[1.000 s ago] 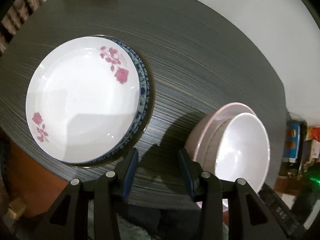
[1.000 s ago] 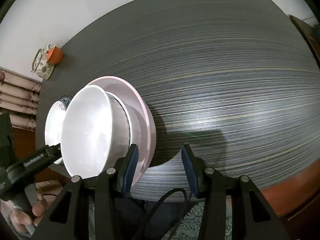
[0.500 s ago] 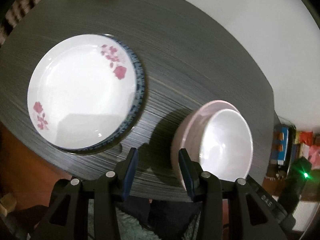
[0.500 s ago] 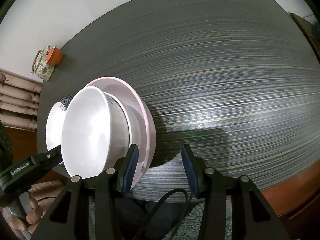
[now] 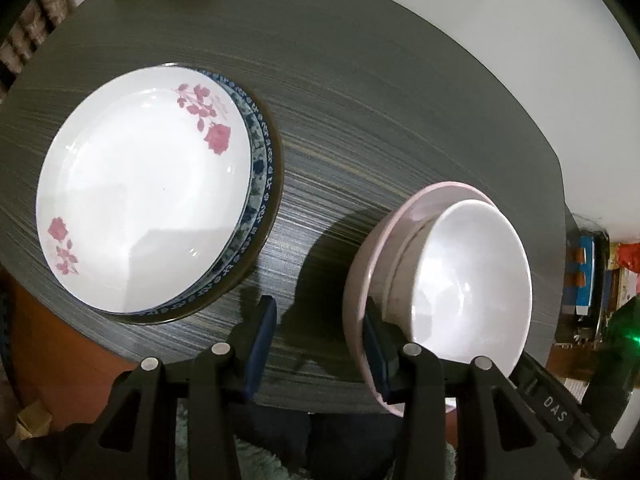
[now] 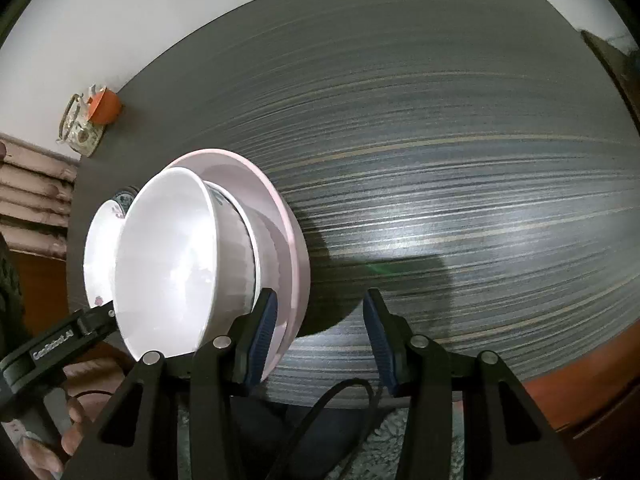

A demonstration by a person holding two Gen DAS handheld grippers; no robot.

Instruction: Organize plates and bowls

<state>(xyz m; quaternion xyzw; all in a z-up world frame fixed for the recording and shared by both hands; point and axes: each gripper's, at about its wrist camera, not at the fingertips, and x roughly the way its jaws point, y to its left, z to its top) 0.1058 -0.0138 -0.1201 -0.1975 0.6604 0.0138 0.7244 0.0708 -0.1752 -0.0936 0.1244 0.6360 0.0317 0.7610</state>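
A white plate with pink roses (image 5: 140, 196) lies on top of a blue-patterned plate (image 5: 262, 168) on the dark round table (image 5: 380, 120), left in the left wrist view. To the right a white bowl (image 5: 468, 288) sits nested in a pink bowl (image 5: 360, 280); both also show in the right wrist view, white bowl (image 6: 176, 260) inside pink bowl (image 6: 288, 248). My left gripper (image 5: 318, 336) is open and empty above the table's near edge between the plates and the bowls. My right gripper (image 6: 320, 332) is open and empty just right of the bowls.
An orange (image 6: 104, 106) and a patterned holder (image 6: 78, 130) stand at the table's far edge by the white wall. The table's near edge runs just under both grippers. Shelves with coloured items (image 5: 592, 280) lie beyond the table's right side.
The left gripper has shifted slightly over the table edge, first back, then forward again. The right gripper has hardly moved. Plates and bowls stay where they were.
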